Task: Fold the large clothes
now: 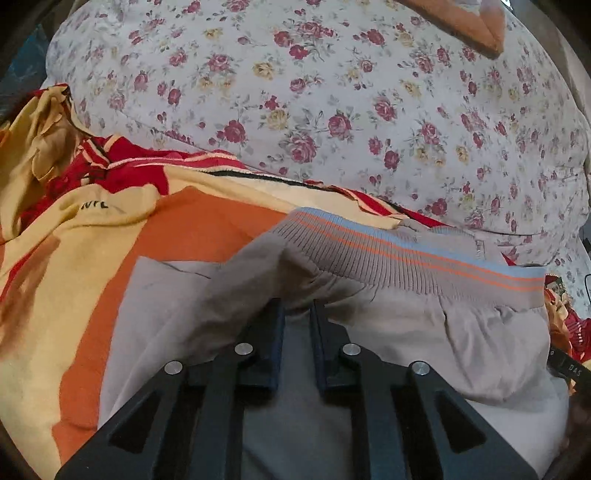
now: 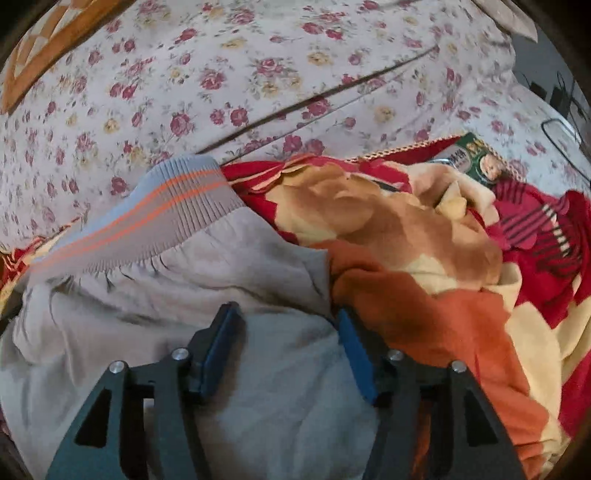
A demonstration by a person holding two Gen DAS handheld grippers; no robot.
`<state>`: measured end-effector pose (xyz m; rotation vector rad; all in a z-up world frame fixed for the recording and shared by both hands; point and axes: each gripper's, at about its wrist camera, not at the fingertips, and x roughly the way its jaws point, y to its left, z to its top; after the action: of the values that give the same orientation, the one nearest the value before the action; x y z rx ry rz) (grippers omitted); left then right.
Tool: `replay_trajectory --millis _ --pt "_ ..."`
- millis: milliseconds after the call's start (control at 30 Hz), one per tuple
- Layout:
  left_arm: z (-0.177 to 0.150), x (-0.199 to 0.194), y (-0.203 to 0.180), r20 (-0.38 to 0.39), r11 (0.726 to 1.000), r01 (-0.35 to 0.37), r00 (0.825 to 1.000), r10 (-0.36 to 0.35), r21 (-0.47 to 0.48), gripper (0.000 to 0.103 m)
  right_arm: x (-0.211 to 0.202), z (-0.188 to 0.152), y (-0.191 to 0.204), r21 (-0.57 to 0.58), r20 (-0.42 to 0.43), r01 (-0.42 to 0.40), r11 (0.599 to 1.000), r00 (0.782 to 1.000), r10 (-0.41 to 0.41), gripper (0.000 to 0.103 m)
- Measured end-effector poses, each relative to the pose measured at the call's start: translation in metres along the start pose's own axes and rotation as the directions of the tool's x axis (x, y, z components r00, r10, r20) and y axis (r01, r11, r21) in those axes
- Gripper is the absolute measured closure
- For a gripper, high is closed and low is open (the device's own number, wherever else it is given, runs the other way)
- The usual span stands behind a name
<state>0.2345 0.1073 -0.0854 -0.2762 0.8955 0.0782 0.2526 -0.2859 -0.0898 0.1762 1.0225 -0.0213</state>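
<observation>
Left wrist view: the left gripper (image 1: 297, 308) pinches a fold of the grey garment (image 1: 388, 332) just below its ribbed striped waistband (image 1: 406, 254). The right gripper (image 2: 284, 317) stands half open, its jaws astride the garment's other side without pressing. The garment lies on a red, orange and cream blanket (image 2: 424, 229) over the floral bedsheet (image 1: 332, 92).

This is a bedroom in a home. A bed takes up nearly the whole view, covered by a pale sheet (image 1: 332, 92) printed with small red and yellow roses. On it lies a thick blanket (image 2: 461, 295) in red, cream and orange, rumpled in soft folds, and a grey garment (image 1: 369, 332) with a ribbed striped waistband lies on the blanket. An orange cushion or pillow (image 1: 469, 22) rests at the far edge of the sheet. Dark cables (image 2: 565, 122) trail beside the bed.
</observation>
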Motion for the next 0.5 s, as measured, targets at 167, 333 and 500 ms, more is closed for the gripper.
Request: replay_trajectory --millis 167,333,500 --pt "-0.007 -0.035 -0.006 0.079 1.0 0.005 0.997 -0.004 -0.019 0.094 -0.061 -0.003 0.013 -0.023 0.207 -0.004 1.0 0.978 0.009 0.047" --pt "-0.034 -0.098 -0.042 0.186 0.981 0.142 0.968 -0.166 0.135 0.094 -0.118 -0.031 0.057 -0.194 0.349 -0.089 0.977 0.925 0.154 0.047" --pt "-0.053 -0.07 -0.056 0.034 0.974 0.155 0.986 -0.163 0.165 0.093 -0.119 -0.066 0.091 -0.259 0.227 -0.176 0.95 0.945 0.237 0.047"
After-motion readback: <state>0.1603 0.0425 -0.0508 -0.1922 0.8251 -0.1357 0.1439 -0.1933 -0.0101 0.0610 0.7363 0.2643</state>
